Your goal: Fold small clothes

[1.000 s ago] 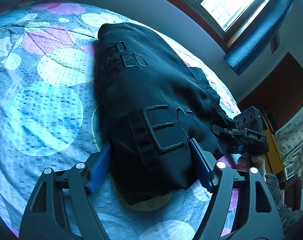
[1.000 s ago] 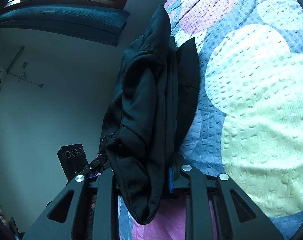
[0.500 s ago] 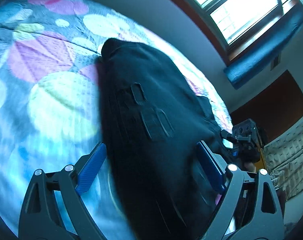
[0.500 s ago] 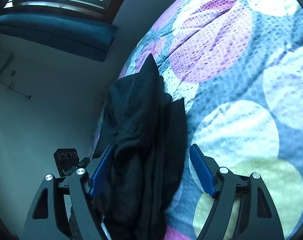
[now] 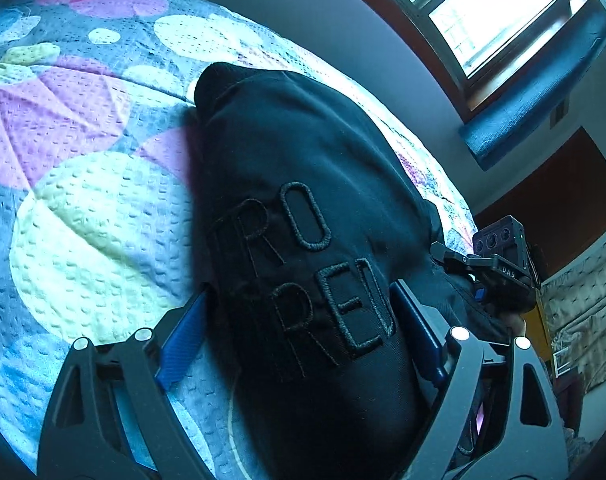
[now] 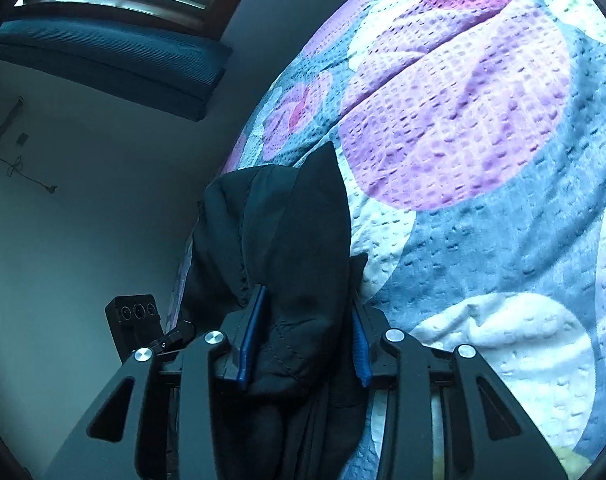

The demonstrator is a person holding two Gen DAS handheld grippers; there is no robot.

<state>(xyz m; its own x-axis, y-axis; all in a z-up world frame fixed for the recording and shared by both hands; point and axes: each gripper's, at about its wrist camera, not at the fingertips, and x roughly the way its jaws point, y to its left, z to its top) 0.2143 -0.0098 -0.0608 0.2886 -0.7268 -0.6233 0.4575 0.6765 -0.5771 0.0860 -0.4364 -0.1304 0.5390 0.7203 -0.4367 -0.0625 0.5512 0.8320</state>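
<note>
A: The left claw [image 5: 299, 344] stands wide, its blue pads flanking the black garment [image 5: 303, 208] without visibly pinching it. The right claw [image 6: 303, 344] is clenched on a thick bunch of that cloth.

B: So the garment, lying on the bed [image 5: 87, 216], may drag unevenly; layers could slip from the right claw's bunch and spoil the fold.

A: Likely. The wall runs just beyond the bed's far edge. Open quilt lies left in the left view, right in the right view.

A home bedroom — a bed under a circle-patterned quilt [image 5: 103, 208]; window [image 5: 495, 12] with a blue blind [image 6: 115, 60]
</note>
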